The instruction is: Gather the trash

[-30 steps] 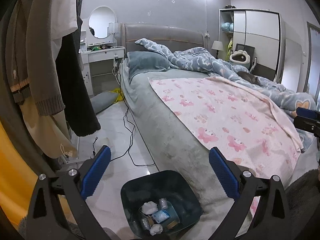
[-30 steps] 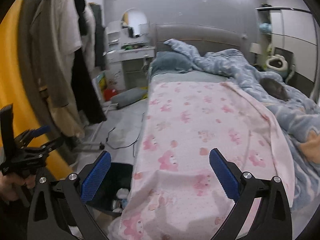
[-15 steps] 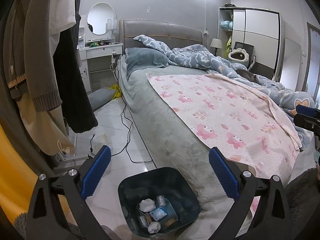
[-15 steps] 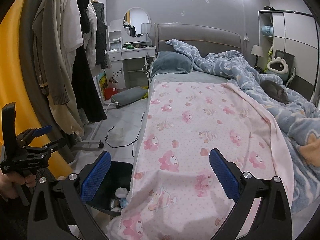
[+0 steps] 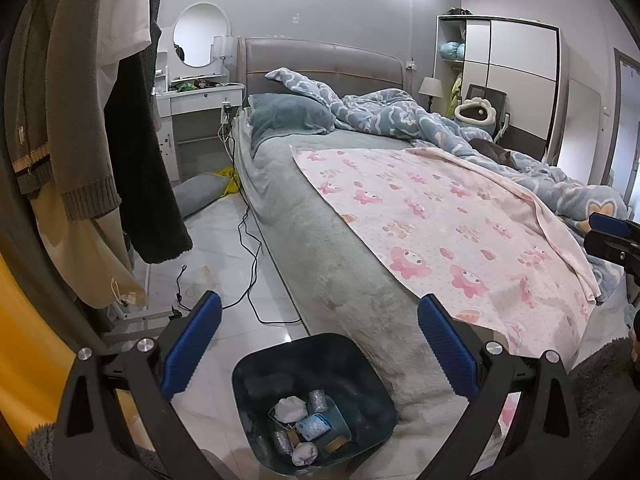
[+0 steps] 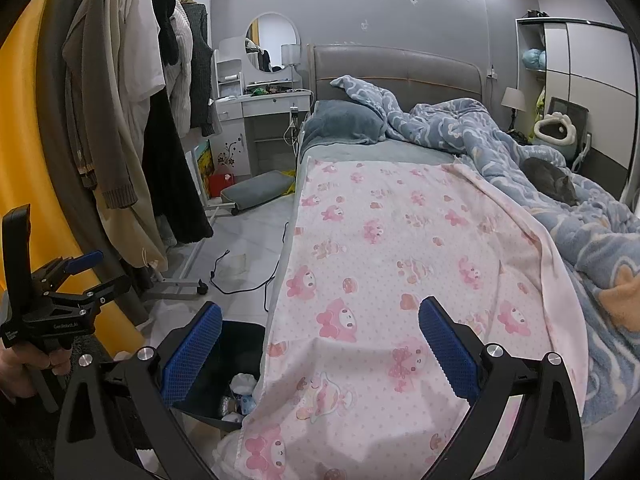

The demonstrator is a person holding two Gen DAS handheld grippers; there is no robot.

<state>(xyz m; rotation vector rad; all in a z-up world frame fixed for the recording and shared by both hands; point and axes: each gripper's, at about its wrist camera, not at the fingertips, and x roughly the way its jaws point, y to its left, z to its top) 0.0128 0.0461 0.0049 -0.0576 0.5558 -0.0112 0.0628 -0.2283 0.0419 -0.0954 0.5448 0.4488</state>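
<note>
— Left wrist view: inside of dark bin (image 5: 256, 384) on floor beside bed (image 5: 320, 248), trash (image 5: 298, 420) at bottom; half hidden from right.
— Left claw (image 5: 320, 344) above it, right claw (image 6: 320, 344) over pink blanket (image 6: 400, 280); both wide apart, empty

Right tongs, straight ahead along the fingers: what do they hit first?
Probably the pink blanket on the bed: the open right tongs hover over its near end, nothing between. Depth is unclear; a shallow line might skim it and reach the blue duvet.
</note>
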